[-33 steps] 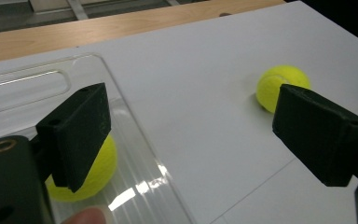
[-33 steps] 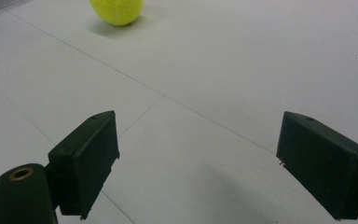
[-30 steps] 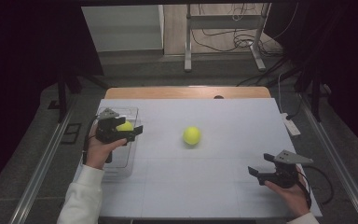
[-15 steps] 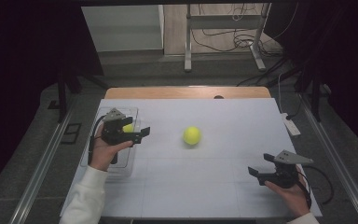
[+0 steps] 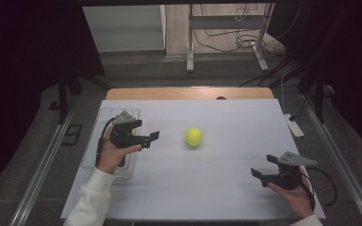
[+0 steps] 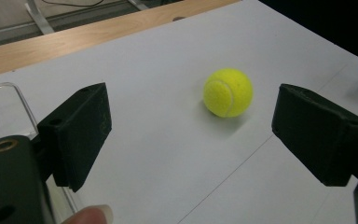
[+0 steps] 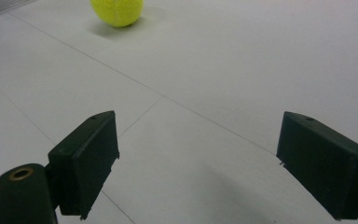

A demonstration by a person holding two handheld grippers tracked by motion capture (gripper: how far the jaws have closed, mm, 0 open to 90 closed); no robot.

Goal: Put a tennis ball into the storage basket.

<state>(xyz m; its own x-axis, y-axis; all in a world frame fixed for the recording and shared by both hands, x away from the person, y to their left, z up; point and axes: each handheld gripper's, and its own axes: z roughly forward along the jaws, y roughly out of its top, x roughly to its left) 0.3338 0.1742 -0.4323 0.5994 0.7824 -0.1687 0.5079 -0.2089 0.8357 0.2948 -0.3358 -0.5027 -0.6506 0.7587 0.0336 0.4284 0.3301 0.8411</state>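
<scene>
A yellow tennis ball (image 5: 194, 136) lies on the white table top (image 5: 226, 188), near its middle. My left gripper (image 5: 151, 139) hovers to the ball's left, at the right edge of a clear tray (image 5: 92, 146), and points toward the ball. In the left gripper view the jaws (image 6: 200, 135) stand wide apart with nothing between them, and the ball (image 6: 227, 92) sits a short way ahead, slightly right of centre. My right gripper (image 5: 262, 167) rests near the front right corner, open and holding nothing (image 7: 209, 163). The ball (image 7: 117, 10) lies far ahead of it at the upper left.
The clear plastic tray (image 6: 2, 107) lies along the table's left side under my left hand. A wooden strip (image 5: 188, 93) runs along the far edge. A white power strip (image 5: 293, 126) hangs off the right edge. Metal frame legs and cables stand beyond the table.
My left gripper has shifted to the right, from over the clear tray toward the ball on the table. A yellow ball seen beside it earlier is now hidden. The right gripper stayed put.
</scene>
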